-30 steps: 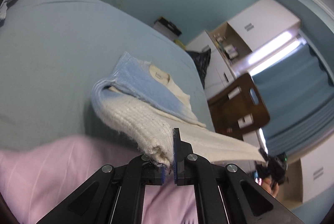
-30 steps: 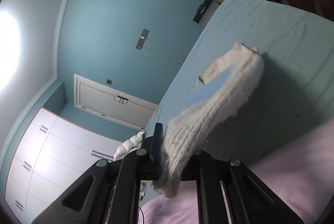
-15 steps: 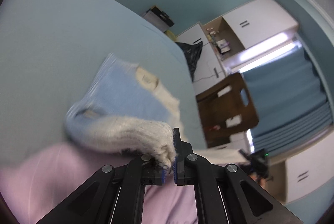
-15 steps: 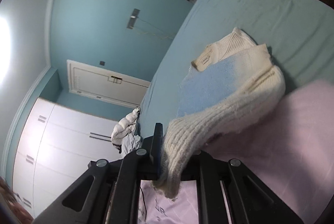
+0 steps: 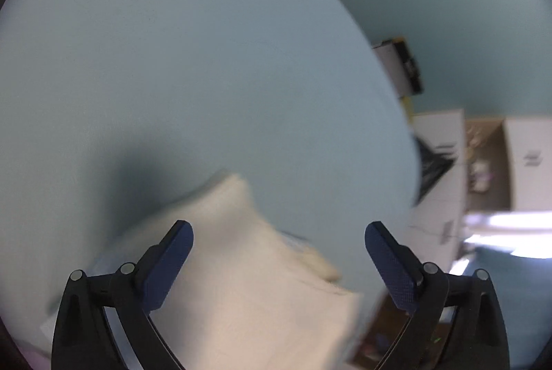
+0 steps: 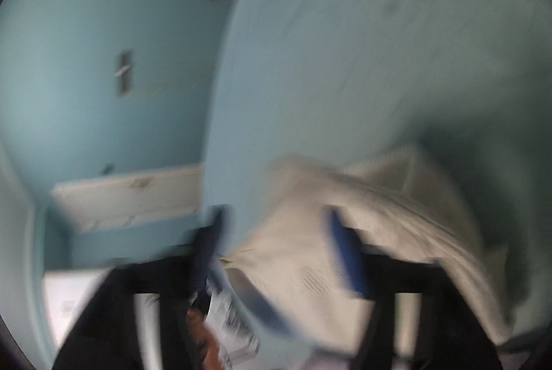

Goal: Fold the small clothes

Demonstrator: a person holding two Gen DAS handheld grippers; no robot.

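Having just been opening, both tongs, left (image 5: 278, 240) and right (image 6: 274, 247), are being held wide, nothing pinched. The knitted top (image 5: 241, 283) is being let down folded on the bed (image 5: 172, 76); both tongs are best being drawn back clear so the fold is not being dragged.

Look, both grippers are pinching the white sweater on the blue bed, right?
Not quite. The sweater does lie on the blue bed, but the left gripper and right gripper have just been opening; no pad presses it. The left wrist view shows this best.

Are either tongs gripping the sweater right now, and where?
Nothing is held. Left tongs and right tongs have just been opening; the sweater lies loose between them.
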